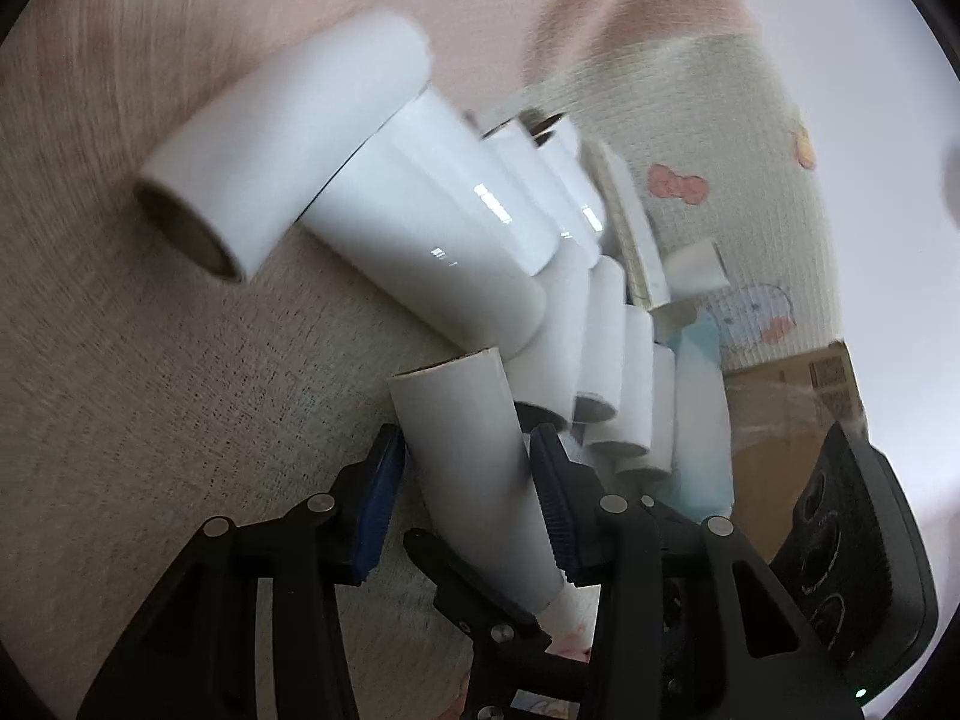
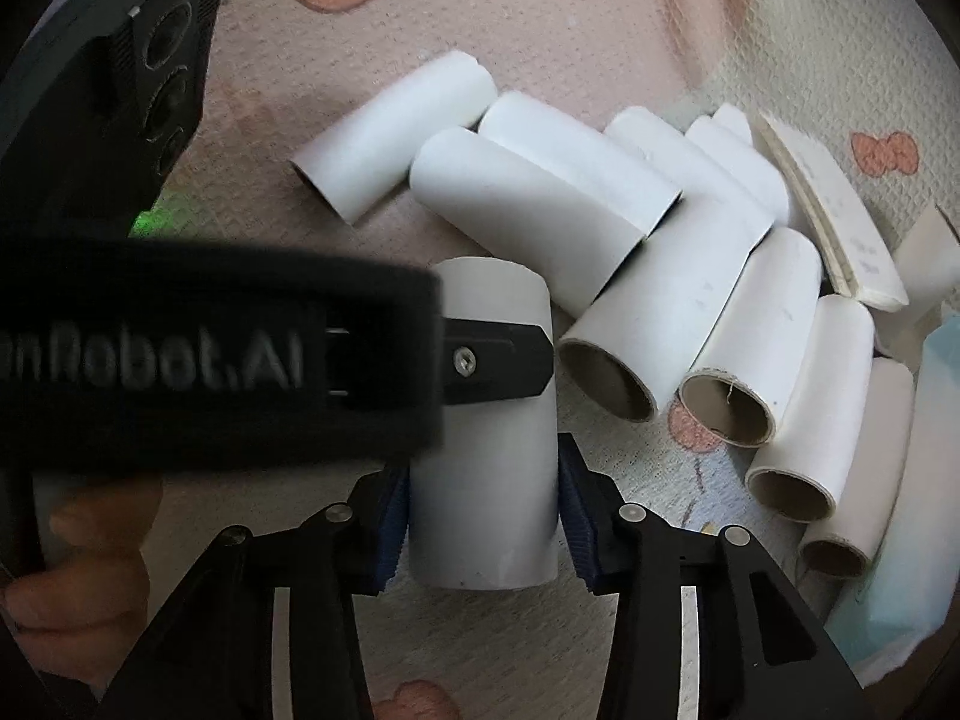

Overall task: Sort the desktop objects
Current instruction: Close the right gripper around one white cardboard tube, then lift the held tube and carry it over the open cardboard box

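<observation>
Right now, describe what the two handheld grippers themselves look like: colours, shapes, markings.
Both are black, angular two-finger tools. The left gripper and the right gripper each have silver pivot pins on their linkages and blue ribbed pads lining the fingers. In the right wrist view, the left tool's body bears blurred pale lettering ending in "Robot.AI", round lens-like openings and a green glow. No sleeves or cables are visible.

In the left wrist view we see our left claw point(image 1: 468, 480) with a white paper roll point(image 1: 474, 468) between its blue pads point(image 1: 379, 501); whether the pads press on it, we cannot tell. Behind it, more white rolls point(image 1: 432, 240) lie in a heap on the patterned cloth point(image 1: 150, 390). The other black gripper point(image 1: 840, 546) is at the right edge.
</observation>
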### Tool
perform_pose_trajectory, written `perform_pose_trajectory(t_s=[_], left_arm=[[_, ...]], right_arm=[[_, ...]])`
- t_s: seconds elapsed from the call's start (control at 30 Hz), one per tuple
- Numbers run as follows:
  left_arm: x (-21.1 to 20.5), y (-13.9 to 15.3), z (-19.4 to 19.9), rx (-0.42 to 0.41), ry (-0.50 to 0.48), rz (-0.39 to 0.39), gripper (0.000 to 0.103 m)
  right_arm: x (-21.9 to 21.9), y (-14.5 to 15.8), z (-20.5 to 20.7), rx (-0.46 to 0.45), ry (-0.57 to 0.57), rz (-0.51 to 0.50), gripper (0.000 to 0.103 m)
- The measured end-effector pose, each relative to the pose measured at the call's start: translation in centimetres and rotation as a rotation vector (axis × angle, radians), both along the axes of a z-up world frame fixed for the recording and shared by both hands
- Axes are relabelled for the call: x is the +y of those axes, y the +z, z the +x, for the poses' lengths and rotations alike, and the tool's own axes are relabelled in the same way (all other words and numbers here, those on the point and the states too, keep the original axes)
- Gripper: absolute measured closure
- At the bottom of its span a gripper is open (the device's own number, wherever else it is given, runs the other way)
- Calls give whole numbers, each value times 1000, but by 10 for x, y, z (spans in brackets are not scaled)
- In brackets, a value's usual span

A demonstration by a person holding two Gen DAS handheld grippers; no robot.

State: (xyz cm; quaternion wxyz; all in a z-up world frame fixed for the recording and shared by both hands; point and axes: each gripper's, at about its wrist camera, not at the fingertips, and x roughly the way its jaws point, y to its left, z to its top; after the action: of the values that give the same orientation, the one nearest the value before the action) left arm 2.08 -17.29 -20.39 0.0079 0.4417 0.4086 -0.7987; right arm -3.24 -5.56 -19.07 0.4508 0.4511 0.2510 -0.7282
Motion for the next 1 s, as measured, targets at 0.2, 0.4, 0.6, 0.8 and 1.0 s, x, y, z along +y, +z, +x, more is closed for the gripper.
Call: perform_pose_trajectory(t_s=[0.2,0.4,0.6,0.8,1.0], left_arm=[[11,38,2,67,-64,-108,56],[23,77,2,133,-142,-194,56],[43,127,6,253,-209,-325,56],[67,164,2,336,-266,-414,56],[89,192,-12,374,-340,-417,56]], right_arm=[[8,30,1,53,-18,-73,61],[20,61,-5,102,-35,-130,61],[22,100,-8,129,-79,-220,61],[51,128,19,189,-99,-240,60],[75,145,8,169,-166,-269,60]])
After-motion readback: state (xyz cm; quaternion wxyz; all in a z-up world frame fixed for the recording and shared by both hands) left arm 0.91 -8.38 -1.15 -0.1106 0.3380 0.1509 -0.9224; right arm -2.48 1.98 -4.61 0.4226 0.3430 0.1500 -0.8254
